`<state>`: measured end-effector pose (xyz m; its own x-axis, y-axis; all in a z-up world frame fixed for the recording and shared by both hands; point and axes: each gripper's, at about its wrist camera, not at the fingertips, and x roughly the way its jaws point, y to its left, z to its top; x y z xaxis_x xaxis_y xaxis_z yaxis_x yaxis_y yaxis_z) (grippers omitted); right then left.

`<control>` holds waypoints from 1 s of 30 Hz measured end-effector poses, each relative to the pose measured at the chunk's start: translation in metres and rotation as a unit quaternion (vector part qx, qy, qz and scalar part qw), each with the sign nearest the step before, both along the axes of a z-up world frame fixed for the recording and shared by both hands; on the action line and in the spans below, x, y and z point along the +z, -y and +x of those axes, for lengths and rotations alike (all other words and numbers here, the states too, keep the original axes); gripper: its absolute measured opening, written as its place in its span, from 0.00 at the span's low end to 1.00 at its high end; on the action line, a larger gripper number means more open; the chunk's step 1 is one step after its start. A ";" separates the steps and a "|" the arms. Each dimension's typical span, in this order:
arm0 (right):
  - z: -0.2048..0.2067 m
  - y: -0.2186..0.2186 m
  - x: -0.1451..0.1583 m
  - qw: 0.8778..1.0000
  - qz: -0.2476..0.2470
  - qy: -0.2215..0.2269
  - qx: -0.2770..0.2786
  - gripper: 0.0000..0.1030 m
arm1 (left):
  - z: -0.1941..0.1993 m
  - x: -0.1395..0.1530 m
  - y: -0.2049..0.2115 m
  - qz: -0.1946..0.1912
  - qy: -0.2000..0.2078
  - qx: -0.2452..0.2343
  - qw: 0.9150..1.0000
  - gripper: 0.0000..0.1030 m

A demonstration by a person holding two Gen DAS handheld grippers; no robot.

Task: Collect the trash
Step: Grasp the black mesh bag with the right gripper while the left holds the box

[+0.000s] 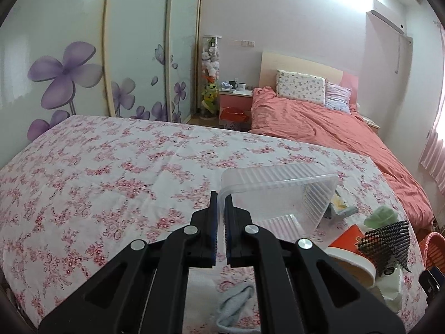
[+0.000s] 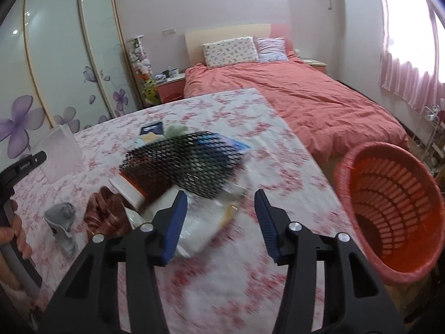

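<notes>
Gripping one rim of the clear plastic container [image 1: 281,194], the left claw [image 1: 221,208] holds it tilted above the table [image 1: 97,167], long axis running right. The right claw [image 2: 221,217] stands released over a white wrapper [image 2: 200,231], beside the red basket [image 2: 389,208].

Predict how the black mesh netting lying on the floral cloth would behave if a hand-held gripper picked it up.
The black mesh netting is probably floppy: it drapes over the clutter under it. It looks light for its size, being mostly open holes. Its strands could snag on the items beneath, so the orange-and-white item may shift with it.
</notes>
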<state>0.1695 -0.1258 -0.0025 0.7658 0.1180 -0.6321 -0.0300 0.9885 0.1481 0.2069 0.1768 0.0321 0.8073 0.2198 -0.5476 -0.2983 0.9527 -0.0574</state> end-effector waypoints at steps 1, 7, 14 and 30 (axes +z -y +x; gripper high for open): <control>0.007 -0.007 0.000 1.000 0.000 -0.002 0.008 0.47 | 0.000 0.000 -0.001 -0.001 -0.001 0.001 1.000 0.04; 0.035 -0.046 -0.005 0.999 -0.023 -0.016 0.046 0.47 | -0.002 0.000 -0.006 -0.003 -0.005 0.000 1.000 0.04; 0.056 -0.062 -0.015 0.996 -0.081 -0.029 0.023 0.16 | -0.003 0.000 -0.008 -0.005 -0.010 -0.003 1.000 0.04; 0.025 0.002 0.033 0.999 -0.014 0.032 -0.003 0.08 | -0.009 0.011 0.037 -0.011 -0.003 -0.048 0.999 0.04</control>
<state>0.1943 -0.1273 0.0306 0.8054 0.0970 -0.5848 -0.0335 0.9924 0.1186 0.1975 0.1402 0.0432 0.8208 0.1294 -0.5564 -0.2061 0.9755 -0.0772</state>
